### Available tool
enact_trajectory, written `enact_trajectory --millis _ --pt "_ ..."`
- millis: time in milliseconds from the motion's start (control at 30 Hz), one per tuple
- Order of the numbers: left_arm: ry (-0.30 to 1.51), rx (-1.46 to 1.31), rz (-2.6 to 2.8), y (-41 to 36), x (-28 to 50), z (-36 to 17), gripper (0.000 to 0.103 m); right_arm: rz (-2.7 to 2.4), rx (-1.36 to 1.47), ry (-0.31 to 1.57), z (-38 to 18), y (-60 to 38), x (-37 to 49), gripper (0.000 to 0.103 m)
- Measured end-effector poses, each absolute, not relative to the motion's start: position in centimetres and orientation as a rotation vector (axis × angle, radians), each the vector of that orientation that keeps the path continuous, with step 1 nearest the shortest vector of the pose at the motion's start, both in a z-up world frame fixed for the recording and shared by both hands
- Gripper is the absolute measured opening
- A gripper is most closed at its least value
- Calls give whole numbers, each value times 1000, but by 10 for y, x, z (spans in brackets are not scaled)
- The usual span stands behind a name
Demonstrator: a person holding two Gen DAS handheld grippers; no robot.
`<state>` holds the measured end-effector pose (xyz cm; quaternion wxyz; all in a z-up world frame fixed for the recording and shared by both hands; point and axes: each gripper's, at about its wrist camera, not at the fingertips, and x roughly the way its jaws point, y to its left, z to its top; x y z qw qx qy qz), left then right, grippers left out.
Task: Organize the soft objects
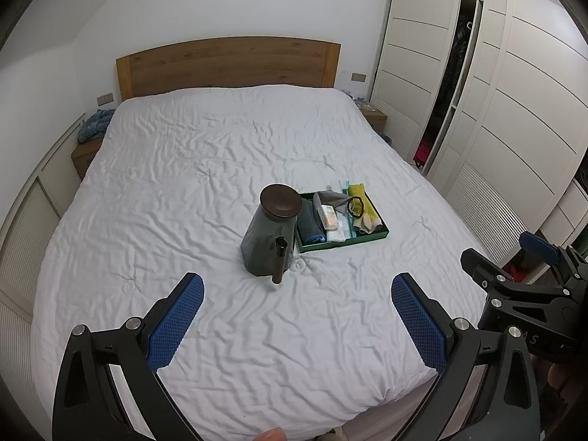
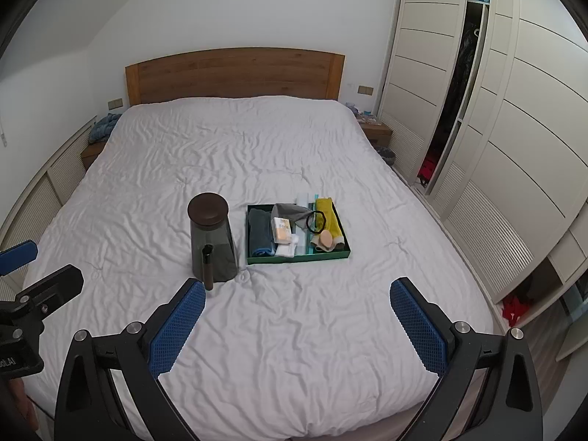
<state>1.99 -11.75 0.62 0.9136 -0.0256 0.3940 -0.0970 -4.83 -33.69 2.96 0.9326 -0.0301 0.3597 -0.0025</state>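
A green tray sits mid-bed, holding a folded blue towel, a grey cloth, a small white and orange packet, a yellow cloth, a black hair tie and a beige piece. A dark grey jar with a brown lid stands left of the tray. My left gripper is open and empty over the bed's foot. My right gripper is open and empty there too.
The white quilted bed has a wooden headboard. A white wardrobe with a door ajar lines the right side. Nightstands flank the headboard, the left one bearing blue fabric.
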Motion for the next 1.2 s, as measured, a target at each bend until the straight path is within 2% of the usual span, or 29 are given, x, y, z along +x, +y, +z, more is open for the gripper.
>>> enact_trajectory --millis 1200 --pt "796 -12 -184 -113 11 10 100 48 -92 738 15 -324 -40 102"
